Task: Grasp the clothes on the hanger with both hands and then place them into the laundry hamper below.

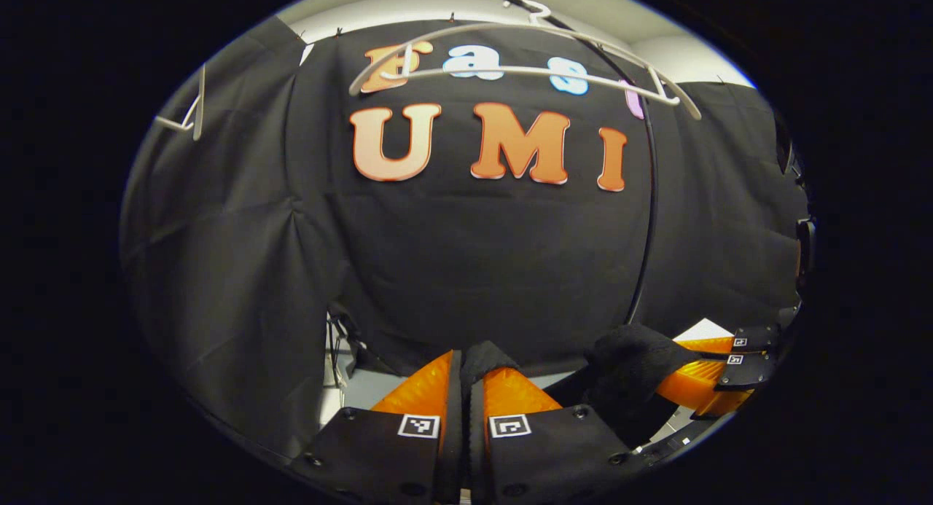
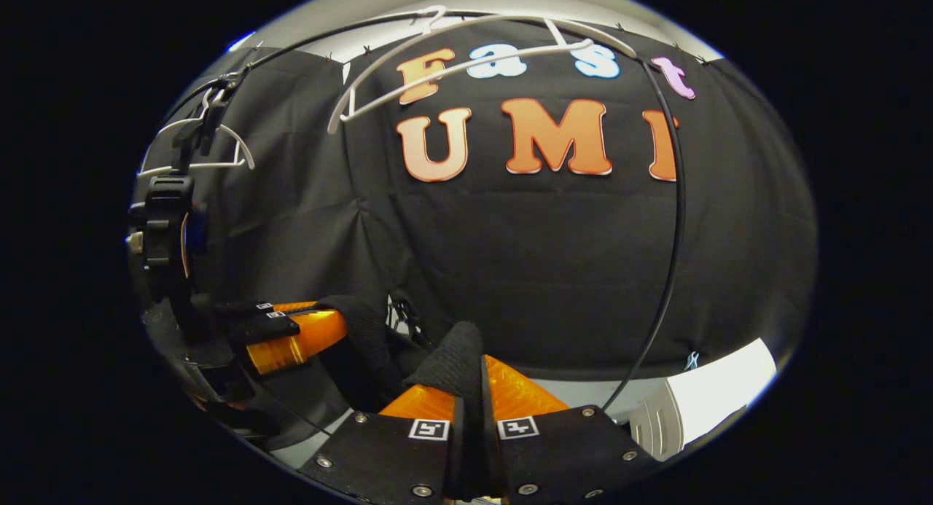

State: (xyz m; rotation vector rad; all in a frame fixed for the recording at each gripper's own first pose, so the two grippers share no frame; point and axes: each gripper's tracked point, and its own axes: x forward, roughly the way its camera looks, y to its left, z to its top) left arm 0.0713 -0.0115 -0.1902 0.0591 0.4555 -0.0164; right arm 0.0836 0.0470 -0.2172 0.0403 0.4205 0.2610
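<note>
Nearest in the left gripper view, the left gripper point(image 1: 466, 377) had its jaws clenched on a fold of black garment point(image 1: 481, 359), the cloth bunched between the two fingers and poking out above them. In the right gripper view, the right gripper point(image 2: 474, 377) was likewise clamped on a dark fold of the same garment, which rose in a peak between its fingers. Each view also caught the other gripper off to the side, its jaws closed on black cloth too: the right one at the lower right of the left gripper view, the left one at the lower left of the right gripper view.

So the garment lay held at two points, strung roughly side to side between the grippers and sagging a little between them, its long axis running across from one hand to the other. Neither hand looked clearly nearer to it; both had it.

Farther back and well above hung the white hanger point(image 1: 525, 60), bare on its rail, with a second white hanger point(image 2: 193, 144) off to the left. The garment looked already off the hanger.

The laundry hamper was said to be below; I could not make it out, so the drop would likely go downward, both hands lowering together before letting go.
</note>
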